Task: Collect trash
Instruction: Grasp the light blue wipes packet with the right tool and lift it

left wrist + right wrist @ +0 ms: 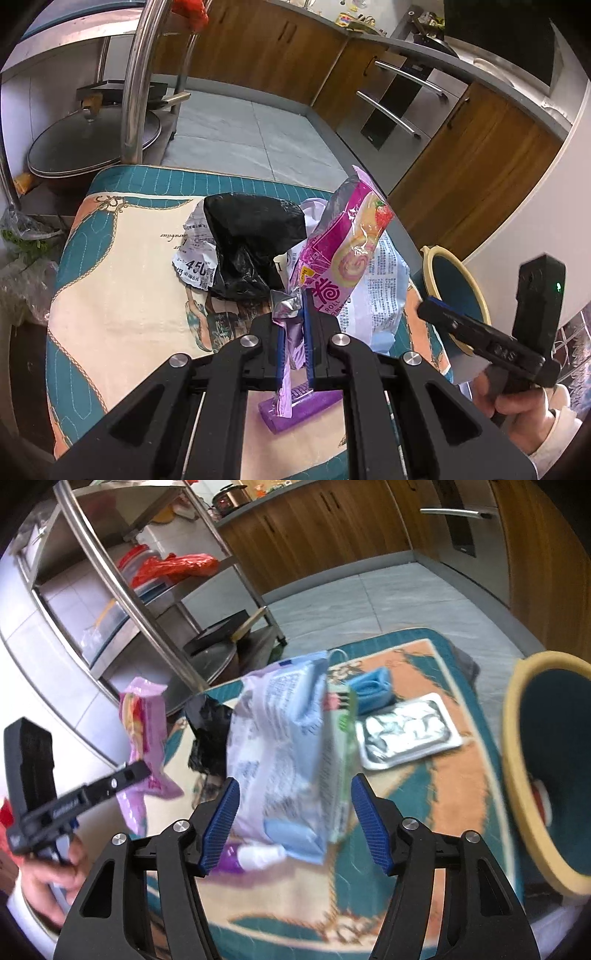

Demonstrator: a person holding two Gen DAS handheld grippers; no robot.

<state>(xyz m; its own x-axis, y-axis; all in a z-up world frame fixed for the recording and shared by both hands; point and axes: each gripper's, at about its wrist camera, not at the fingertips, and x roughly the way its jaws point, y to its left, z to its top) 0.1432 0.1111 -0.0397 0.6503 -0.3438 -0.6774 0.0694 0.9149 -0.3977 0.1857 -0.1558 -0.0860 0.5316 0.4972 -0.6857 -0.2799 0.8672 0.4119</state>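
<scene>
My left gripper (295, 314) is shut on the silver end of a pink roll-cake wrapper (343, 243), which stands up off the cloth-covered table (122, 295). In the right wrist view the same left gripper (142, 770) holds that pink wrapper (144, 731) at the left. My right gripper (295, 812) is open, with a pale blue and white printed wrapper (288, 746) between its blue pads (221, 812); the right-hand pad stands apart from it. A teal bin with a yellow rim (517, 775) tilts at the table's right edge.
A black plastic bag (251, 236) and a crumpled printed paper (195, 254) lie mid-table. A purple tube (295, 406) lies near me. A green carton (343, 738), a foil tray (406, 731) and a blue folded item (373, 686) sit farther right. A steel rack (122, 602) stands behind.
</scene>
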